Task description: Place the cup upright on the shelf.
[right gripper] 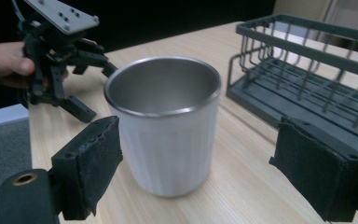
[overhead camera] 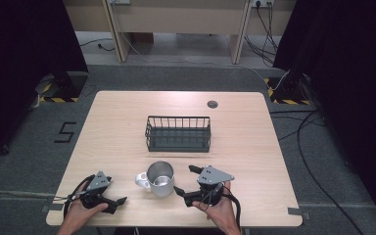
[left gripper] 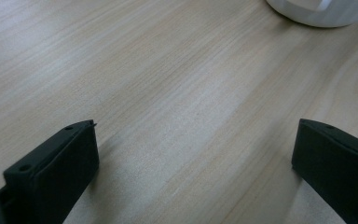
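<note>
So: white ribbed mug (right gripper: pixel 165 126), steel-lined, stood upright just in front of the black wire basket (overhead camera: pixel 178 133). Right gripper (overhead camera: pixel 185 180) gaped wide beside mug, empty. Left gripper (overhead camera: pixel 118 196) wide open, empty, near mug's handle side.

Mug (right gripper: pixel 168 126): brushed metal inside, matt white ribbed outside, polished rim. Dish rack (right gripper: pixel 307 70): dark coated wire, matt. Table (left gripper: pixel 168 93): pale wood-grain, smooth. Right gripper (right gripper: pixel 196 168) pads: black, rough-textured.
</note>
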Available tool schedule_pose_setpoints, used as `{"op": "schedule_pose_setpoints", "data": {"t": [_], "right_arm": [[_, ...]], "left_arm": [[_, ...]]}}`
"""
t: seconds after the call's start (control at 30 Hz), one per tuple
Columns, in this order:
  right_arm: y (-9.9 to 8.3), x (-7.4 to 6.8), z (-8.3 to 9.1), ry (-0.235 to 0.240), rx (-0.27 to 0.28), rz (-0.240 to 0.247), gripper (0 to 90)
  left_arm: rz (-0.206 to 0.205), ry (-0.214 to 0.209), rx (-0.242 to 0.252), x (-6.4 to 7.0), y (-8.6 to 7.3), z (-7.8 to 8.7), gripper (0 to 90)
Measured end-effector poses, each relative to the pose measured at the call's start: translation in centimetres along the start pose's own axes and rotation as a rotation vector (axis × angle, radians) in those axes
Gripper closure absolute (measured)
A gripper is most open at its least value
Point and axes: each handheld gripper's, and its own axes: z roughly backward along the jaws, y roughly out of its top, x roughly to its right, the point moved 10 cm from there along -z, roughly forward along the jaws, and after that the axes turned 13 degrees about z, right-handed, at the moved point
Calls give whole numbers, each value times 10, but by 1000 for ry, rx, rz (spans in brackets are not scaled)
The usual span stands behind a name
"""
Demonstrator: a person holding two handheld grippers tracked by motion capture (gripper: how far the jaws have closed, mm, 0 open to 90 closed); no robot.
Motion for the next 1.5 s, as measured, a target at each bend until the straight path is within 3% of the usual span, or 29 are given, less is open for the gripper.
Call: {"op": "schedule_pose_setpoints", "data": {"t": [0.33,0.83,1.17,1.5], "right_arm": [[14,-9,-20,44,27,20,151],[17,-14,-41,76,36,26,149],[17,-15,-62,82,36,20,54],[20,-14,-78,97,47,16,45]], "left_arm": [[1,0,0,0,0,0,0],[0,-1,0,0,0,0,0],[0,-1,0,0,0,0,0],[-1,-2,-1,0,0,0,0]]}}
